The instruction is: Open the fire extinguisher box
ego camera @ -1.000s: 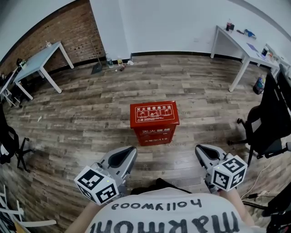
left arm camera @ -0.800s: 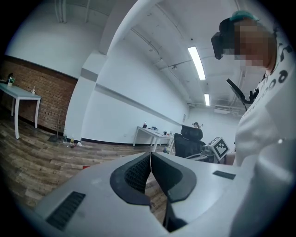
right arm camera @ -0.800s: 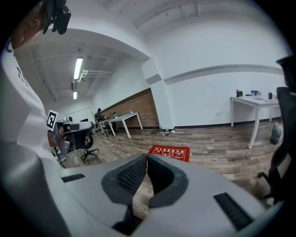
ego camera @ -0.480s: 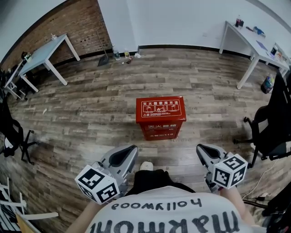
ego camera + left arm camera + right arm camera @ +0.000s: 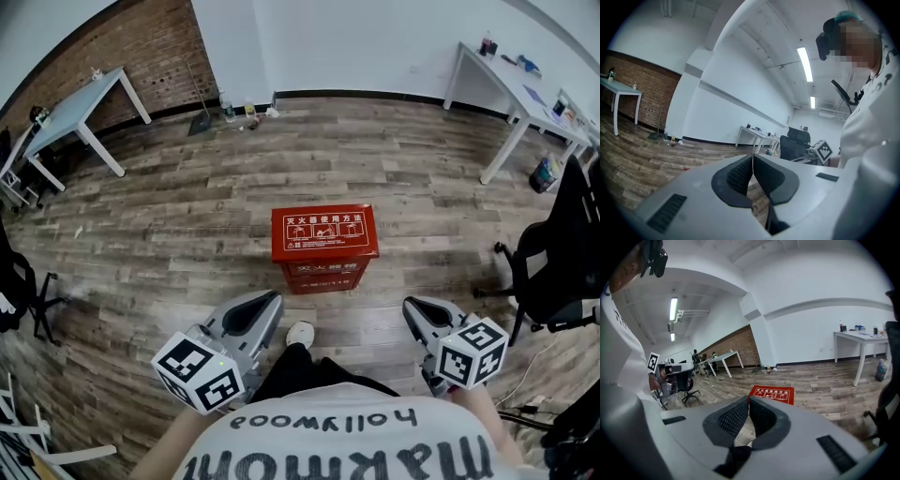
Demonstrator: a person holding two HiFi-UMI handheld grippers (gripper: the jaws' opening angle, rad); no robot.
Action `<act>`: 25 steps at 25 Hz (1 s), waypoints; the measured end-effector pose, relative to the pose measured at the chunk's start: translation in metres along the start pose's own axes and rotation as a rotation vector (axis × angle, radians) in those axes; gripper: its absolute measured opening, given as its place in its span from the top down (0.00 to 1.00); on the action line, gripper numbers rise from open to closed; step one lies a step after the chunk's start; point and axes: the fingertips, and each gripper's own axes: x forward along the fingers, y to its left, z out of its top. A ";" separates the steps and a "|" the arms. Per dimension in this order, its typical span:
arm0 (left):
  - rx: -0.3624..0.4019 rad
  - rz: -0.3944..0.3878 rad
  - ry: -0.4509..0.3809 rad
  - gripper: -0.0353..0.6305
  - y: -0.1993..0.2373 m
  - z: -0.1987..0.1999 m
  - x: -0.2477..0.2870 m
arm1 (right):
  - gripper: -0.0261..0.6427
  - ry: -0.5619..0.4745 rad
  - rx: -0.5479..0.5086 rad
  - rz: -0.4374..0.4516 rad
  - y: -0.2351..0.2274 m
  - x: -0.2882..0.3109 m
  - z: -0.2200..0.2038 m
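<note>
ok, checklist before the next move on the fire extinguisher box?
1. Fire extinguisher box upright on the floor, in view: ok.
2. Lid shut, nothing on top: ok.
3. Left hand-held gripper empty, jaws together: ok.
4. Right hand-held gripper empty, jaws together: ok.
5. Both at the box: not ok, both are short of it.
6. Latch or handle located: cannot tell, none shows.

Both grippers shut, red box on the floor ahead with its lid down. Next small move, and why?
Probably carry both grippers forward and down toward the fire extinguisher box. Its lid looks closed, and the left gripper and right gripper are shut, empty and well short of it, so nothing can be gripped yet.
</note>
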 end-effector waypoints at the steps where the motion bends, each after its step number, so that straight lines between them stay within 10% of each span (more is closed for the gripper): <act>1: -0.003 -0.007 0.004 0.93 0.003 0.001 0.003 | 0.94 0.004 0.003 -0.005 -0.002 0.003 0.002; 16: -0.060 -0.065 0.058 0.93 0.094 0.017 0.048 | 0.94 0.061 0.032 -0.035 -0.010 0.091 0.041; 25: -0.034 -0.226 0.142 0.93 0.124 0.026 0.092 | 0.94 0.066 0.019 -0.072 -0.009 0.151 0.086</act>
